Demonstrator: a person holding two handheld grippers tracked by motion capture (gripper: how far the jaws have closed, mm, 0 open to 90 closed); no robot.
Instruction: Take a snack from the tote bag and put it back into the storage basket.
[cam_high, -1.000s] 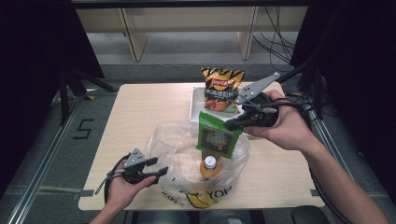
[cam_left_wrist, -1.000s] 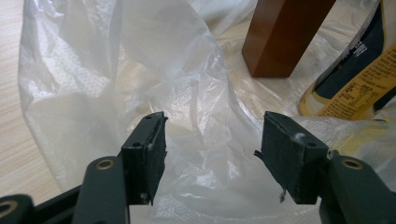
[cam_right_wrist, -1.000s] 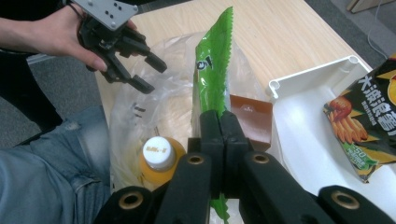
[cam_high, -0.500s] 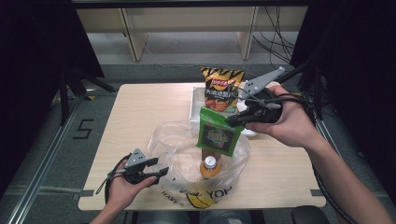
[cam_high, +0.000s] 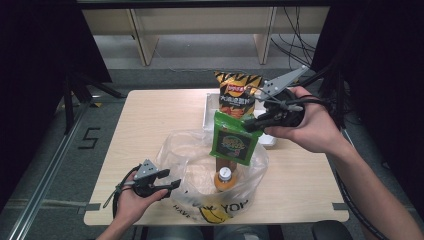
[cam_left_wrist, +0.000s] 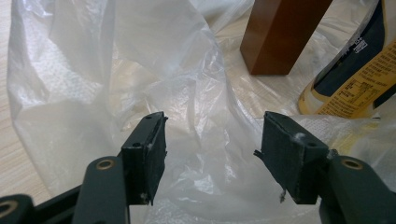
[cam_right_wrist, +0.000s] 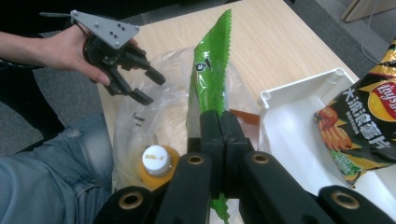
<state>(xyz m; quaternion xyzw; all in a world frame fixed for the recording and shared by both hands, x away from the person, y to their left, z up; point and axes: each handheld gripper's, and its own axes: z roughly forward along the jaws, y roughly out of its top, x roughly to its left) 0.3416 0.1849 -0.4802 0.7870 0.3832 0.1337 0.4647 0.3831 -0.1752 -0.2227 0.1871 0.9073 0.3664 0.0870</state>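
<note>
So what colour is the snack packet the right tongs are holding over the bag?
Bright green, with a dark round label; the high view shows the green packet best.

We see a recording lab or test studio, not a home: a small light-wood table (cam_high: 150, 120) stands alone on grey carpet, hemmed in by black curtains (cam_high: 35, 60) on both sides. We note a taped numeral 5 (cam_high: 90, 138) on the floor beside a metal rail (cam_high: 47, 185), dark stand legs (cam_high: 80, 87) at the left, and bundles of black cables (cam_high: 295, 40) hanging near bare wooden shelving (cam_high: 200, 25) at the back. The groceries on the table read as staged props for a camera-monitored trial.
</note>
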